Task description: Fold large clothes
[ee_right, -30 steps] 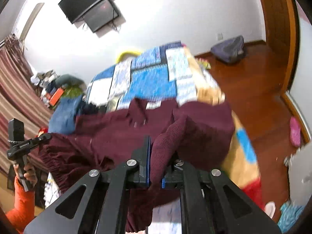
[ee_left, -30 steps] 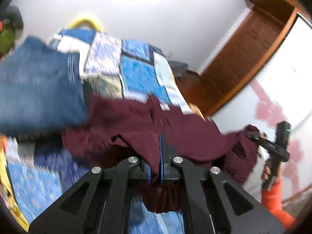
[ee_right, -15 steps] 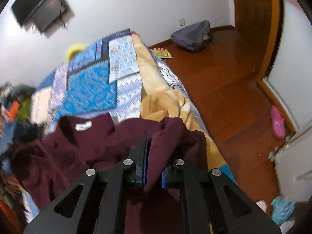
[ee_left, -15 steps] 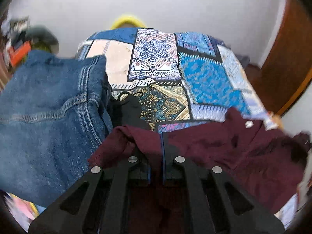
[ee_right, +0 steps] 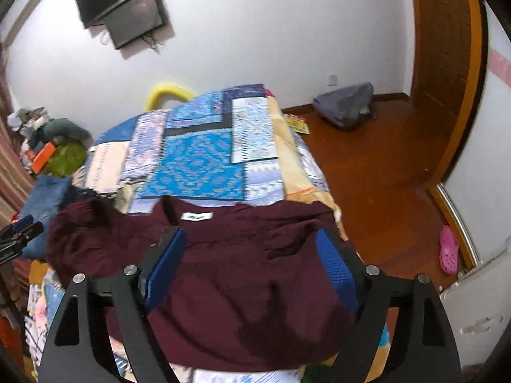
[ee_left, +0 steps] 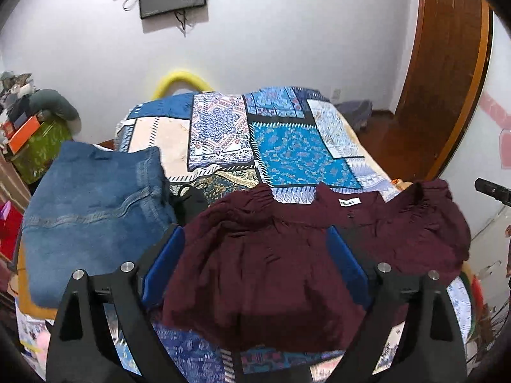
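A maroon knit sweater (ee_left: 287, 255) lies on the near end of the bed, its white neck label (ee_left: 349, 202) facing up; it also shows in the right wrist view (ee_right: 242, 287). My left gripper (ee_left: 255, 239) is open and empty just above the sweater's left part. My right gripper (ee_right: 249, 242) is open and empty above its right part. The blue pads (ee_left: 163, 261) stand wide apart. The right gripper's tip (ee_left: 491, 190) shows at the left view's right edge, the left gripper's tip (ee_right: 19, 233) at the right view's left edge.
The bed carries a blue patchwork quilt (ee_left: 287, 146). Folded blue jeans (ee_left: 92, 210) lie left of the sweater, with a small black item (ee_left: 191, 201) between. Wooden floor (ee_right: 383, 166) to the right holds a grey bag (ee_right: 348, 105) and a pink shoe (ee_right: 448, 249). Clutter (ee_left: 32, 127) stands at left.
Both grippers were shut on the sweater and lowered it onto the bed. Now both have opened and let go; the sweater lies spread flat.
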`<action>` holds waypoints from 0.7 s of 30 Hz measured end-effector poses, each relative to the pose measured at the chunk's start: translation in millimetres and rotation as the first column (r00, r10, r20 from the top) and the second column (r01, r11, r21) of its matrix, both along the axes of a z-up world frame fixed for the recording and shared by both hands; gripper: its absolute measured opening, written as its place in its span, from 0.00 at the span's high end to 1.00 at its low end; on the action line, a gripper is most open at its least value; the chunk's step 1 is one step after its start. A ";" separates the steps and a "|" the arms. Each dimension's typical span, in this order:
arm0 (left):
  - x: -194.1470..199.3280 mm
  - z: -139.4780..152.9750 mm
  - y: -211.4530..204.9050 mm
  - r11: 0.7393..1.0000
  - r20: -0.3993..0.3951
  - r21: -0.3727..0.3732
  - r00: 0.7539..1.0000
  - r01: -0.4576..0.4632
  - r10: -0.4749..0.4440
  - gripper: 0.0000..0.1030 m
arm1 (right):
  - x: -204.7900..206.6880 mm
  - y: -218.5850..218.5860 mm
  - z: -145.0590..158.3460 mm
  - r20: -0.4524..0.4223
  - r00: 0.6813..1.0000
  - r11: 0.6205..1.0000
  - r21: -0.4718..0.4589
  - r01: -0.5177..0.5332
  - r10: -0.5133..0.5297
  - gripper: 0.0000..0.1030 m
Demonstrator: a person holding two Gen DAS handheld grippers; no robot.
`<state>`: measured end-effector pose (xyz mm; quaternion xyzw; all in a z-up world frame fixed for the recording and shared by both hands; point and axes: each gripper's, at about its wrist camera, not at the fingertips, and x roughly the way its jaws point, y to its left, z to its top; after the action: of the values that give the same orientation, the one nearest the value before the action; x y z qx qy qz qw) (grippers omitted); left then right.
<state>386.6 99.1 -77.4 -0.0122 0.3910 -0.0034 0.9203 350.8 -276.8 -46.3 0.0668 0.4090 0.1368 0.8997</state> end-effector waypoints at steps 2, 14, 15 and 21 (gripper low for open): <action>-14.6 -2.4 5.1 1.000 0.001 -0.009 1.000 -0.010 0.010 0.09 | -3.5 8.0 0.7 0.000 1.000 1.000 -0.007 -0.012 0.012 0.21; -61.8 -93.0 59.7 0.936 -0.153 -0.296 0.976 -0.192 0.153 0.07 | -26.9 69.3 -46.9 -0.070 0.989 0.983 -0.116 -0.140 0.132 0.21; -60.4 -102.3 61.0 0.924 -0.168 -0.323 0.973 -0.204 0.156 0.07 | -27.2 74.7 -53.0 -0.082 0.987 0.981 -0.123 -0.150 0.141 0.21; -37.7 -145.0 72.6 0.823 -0.225 -0.491 0.954 -0.285 0.197 0.07 | -30.9 92.9 -72.4 -0.115 0.978 0.970 -0.152 -0.189 0.173 0.21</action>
<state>348.9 171.7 -222.3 -0.3092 0.4452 0.0091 0.8403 320.0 -183.9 -118.8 -0.0372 0.4682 0.1811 0.8640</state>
